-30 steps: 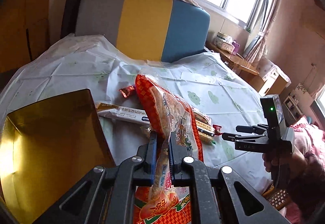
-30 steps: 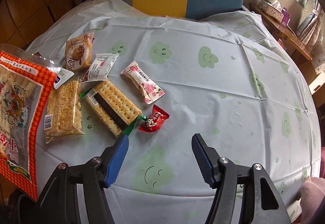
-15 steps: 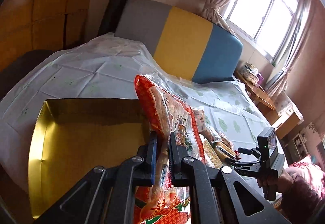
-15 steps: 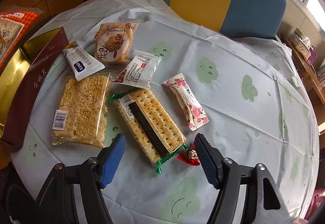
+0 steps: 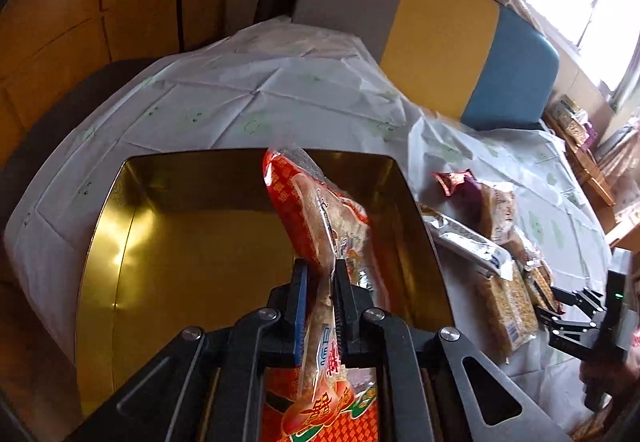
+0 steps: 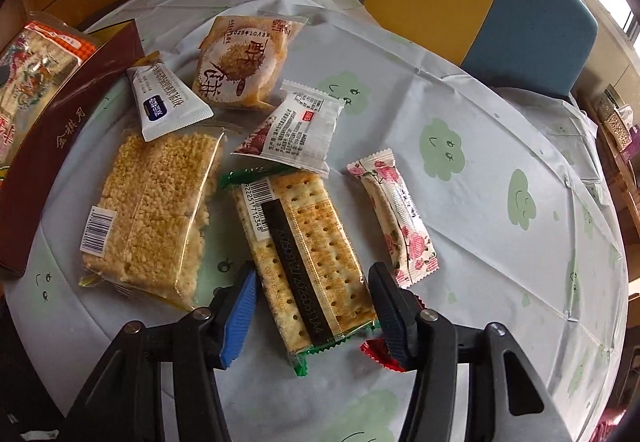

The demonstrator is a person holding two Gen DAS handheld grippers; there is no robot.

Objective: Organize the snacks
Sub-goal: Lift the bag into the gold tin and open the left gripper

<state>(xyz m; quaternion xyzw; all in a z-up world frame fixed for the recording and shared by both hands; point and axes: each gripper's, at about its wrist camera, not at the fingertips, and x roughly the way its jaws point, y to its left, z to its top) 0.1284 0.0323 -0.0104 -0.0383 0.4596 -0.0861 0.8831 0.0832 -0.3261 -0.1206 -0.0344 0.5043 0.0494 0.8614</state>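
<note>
The left claw [image 5: 320, 274] has carried the red bag [image 5: 320, 226] over the gold tin [image 5: 100, 242], pinching it; tilted, it could snag the rim. The right claw [image 6: 310, 296], angled down, jaws just narrowing, straddles the cracker pack [image 6: 304, 250] ungripped; one finger [image 6: 390, 306] may catch the red candy [image 6: 376, 352].

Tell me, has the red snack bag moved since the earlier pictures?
Yes. The red snack bag, clamped in the left gripper, was over the loose snacks and now hangs over the gold tin.
</note>
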